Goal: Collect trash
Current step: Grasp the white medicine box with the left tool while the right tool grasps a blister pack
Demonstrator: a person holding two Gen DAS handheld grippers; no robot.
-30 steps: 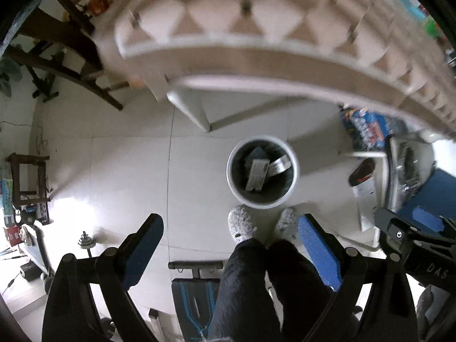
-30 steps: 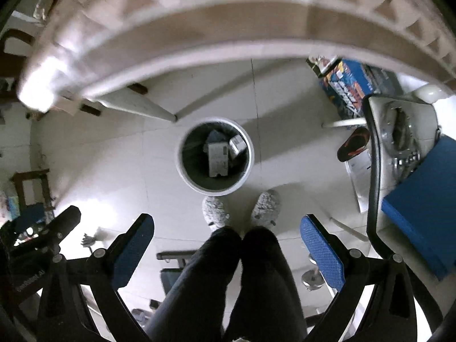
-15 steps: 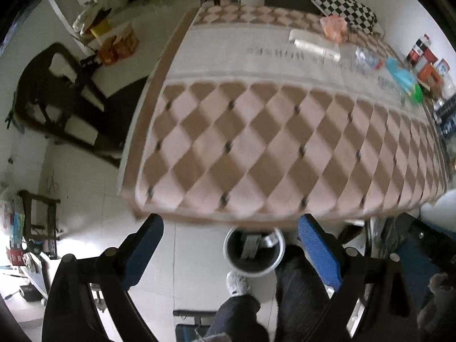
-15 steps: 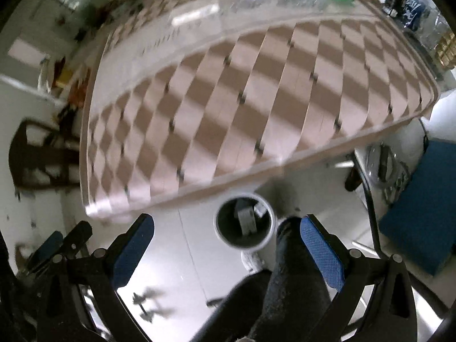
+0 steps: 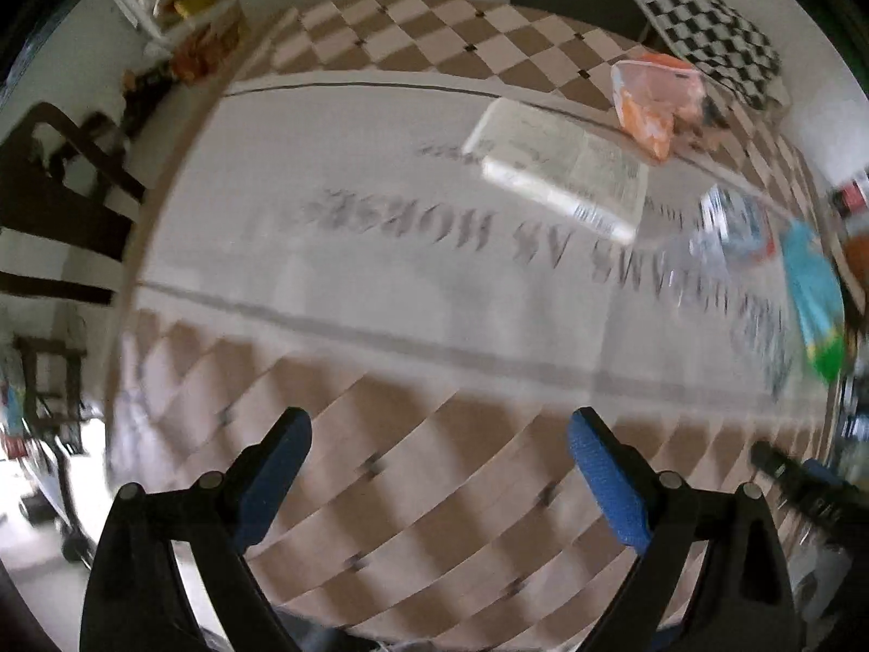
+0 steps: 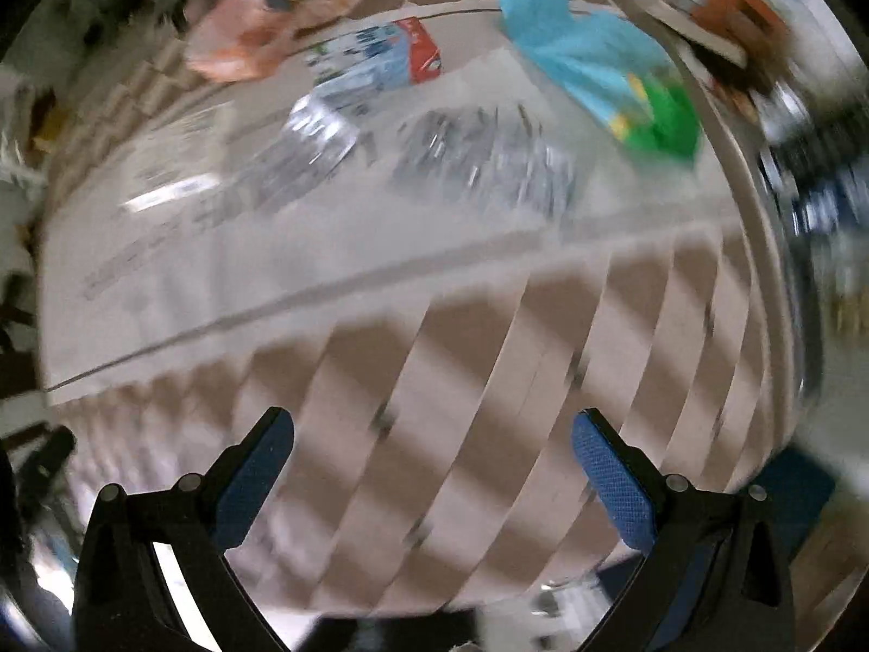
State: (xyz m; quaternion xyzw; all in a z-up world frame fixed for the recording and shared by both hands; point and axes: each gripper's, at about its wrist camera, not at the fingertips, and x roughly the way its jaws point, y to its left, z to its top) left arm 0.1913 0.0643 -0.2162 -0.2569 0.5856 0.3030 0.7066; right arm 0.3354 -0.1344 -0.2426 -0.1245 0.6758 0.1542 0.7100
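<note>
left wrist: above table, facing down | right wrist: same table, rightward

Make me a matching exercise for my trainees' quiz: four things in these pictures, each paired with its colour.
Things:
1. plastic bag
2. flat wrapper
3. cushion
4. claw pads

Colours:
a. dark blue
b. light blue with green
c. orange
d. black-and-white check

Pairs: 1-c, 2-b, 3-d, 4-a
</note>
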